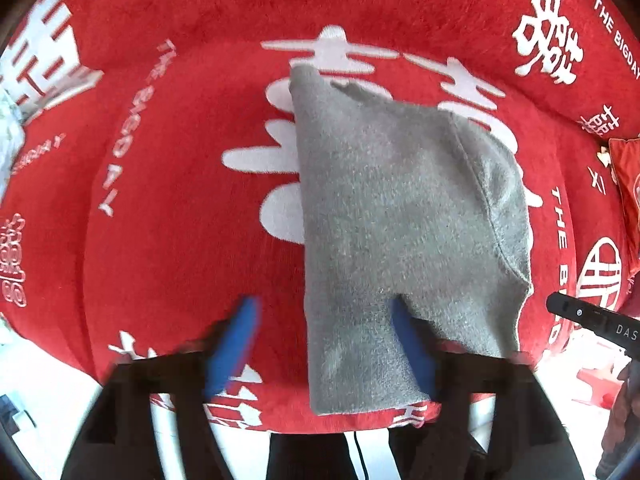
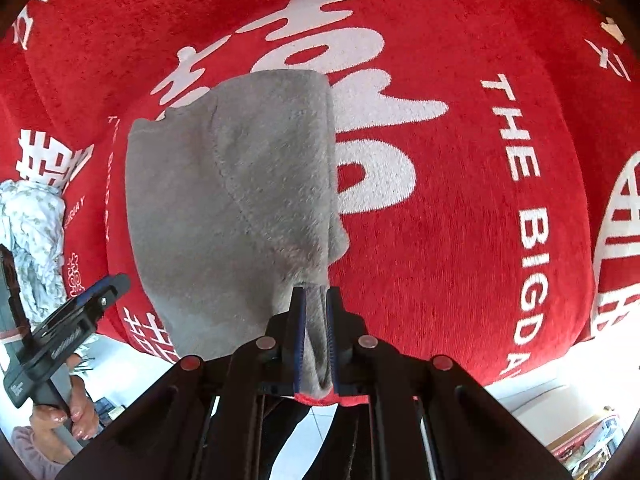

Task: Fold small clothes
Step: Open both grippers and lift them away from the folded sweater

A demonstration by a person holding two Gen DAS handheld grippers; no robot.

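A small grey fleece garment lies on a red blanket printed with white characters. My left gripper stands open above the garment's near edge. Its left blue pad is clear of the cloth, and the cloth drapes against its right pad. My right gripper is shut on a bunched corner of the grey garment, which rises from the red blanket up into the jaws. The left gripper, held by a hand, shows at the lower left of the right wrist view.
A pale patterned cloth lies at the blanket's left. A red cushion sits at the far right. The blanket's near edge drops to a white floor, where a box stands at the lower right.
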